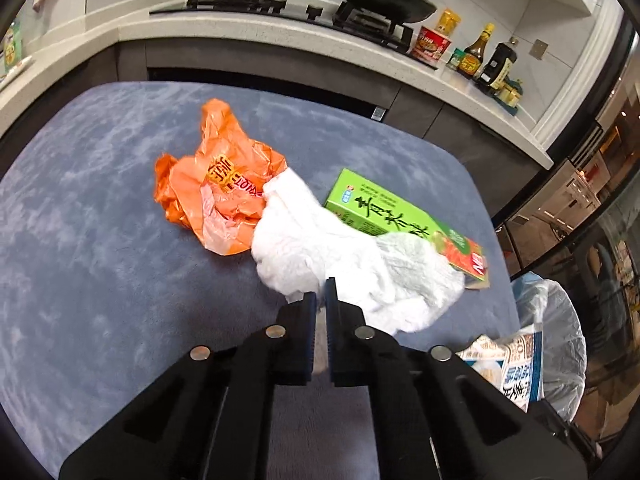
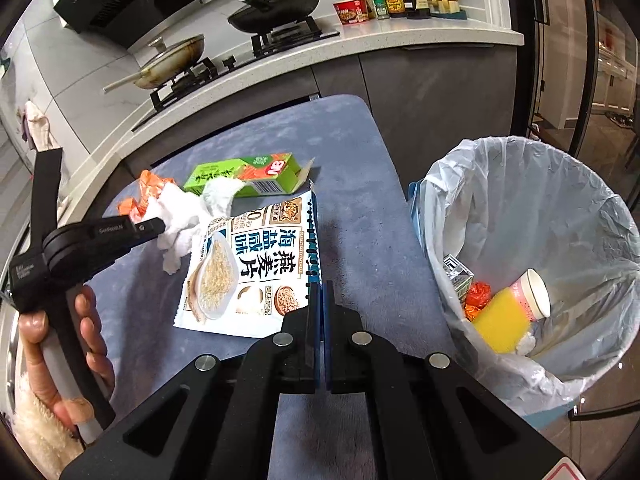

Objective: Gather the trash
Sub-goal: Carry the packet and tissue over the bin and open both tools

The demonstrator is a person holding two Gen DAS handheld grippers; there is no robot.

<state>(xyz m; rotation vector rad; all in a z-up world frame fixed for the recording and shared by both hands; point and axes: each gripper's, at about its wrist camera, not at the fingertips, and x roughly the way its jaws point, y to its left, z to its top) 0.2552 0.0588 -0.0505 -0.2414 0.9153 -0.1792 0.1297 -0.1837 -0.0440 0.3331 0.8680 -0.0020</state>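
On my blue table (image 1: 100,208) beside the kitchen counter (image 1: 280,32), my left gripper (image 1: 321,294) pinches the white tissue (image 1: 320,240), my right gripper (image 2: 322,292) seemingly clamps the oatmeal packet (image 2: 256,264), lined bin (image 2: 520,184) right.

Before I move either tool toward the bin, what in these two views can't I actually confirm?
- Green cardboard box: in the left wrist view, crumpled white paper towel covers its near edge.
- Printed white oatmeal packet: left wrist view, mostly hidden behind the left tool.
- Bottom of the plastic-lined trash bin: right wrist view, covered by a yellow sponge and paper cup.
- Bottle labels: too small.
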